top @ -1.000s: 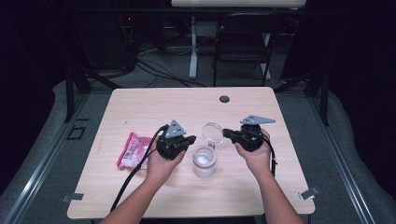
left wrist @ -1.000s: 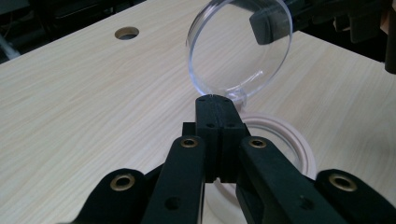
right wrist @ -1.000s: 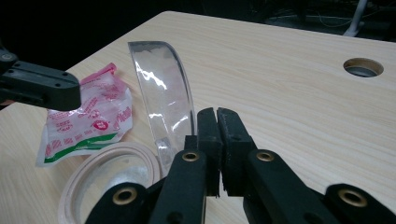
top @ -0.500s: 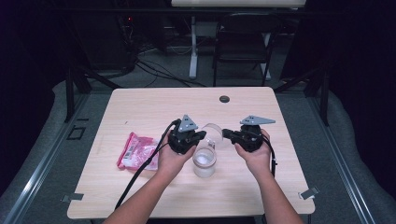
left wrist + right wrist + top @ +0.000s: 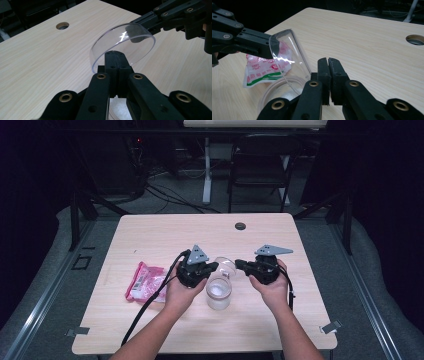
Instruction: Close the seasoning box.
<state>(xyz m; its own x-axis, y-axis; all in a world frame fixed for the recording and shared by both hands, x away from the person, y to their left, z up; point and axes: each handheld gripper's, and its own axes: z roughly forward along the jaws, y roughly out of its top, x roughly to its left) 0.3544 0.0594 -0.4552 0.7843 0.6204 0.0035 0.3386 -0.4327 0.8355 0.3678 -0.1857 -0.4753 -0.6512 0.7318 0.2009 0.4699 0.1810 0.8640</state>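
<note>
While the pink packet (image 5: 145, 281) lies flat on the table (image 5: 150, 235) at the left, the left gripper (image 5: 214, 266) sits just right of it w/ jaws clamped on the near rim of a clear lid (image 5: 226, 265), held tilted above the open jar (image 5: 219, 293). Right gripper (image 5: 239, 264) pinches the lid's opposite rim, jaws together on it. Jar stands btw both hands, near the front edge.

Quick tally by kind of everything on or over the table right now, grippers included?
Grippers: 2, left gripper and right gripper, both pinching the lid's rim
Clear lid: 1, held tilted above the jar
Clear jar: 1, open, standing on the table
Pink packet: 1, lying flat
Total: 5
</note>
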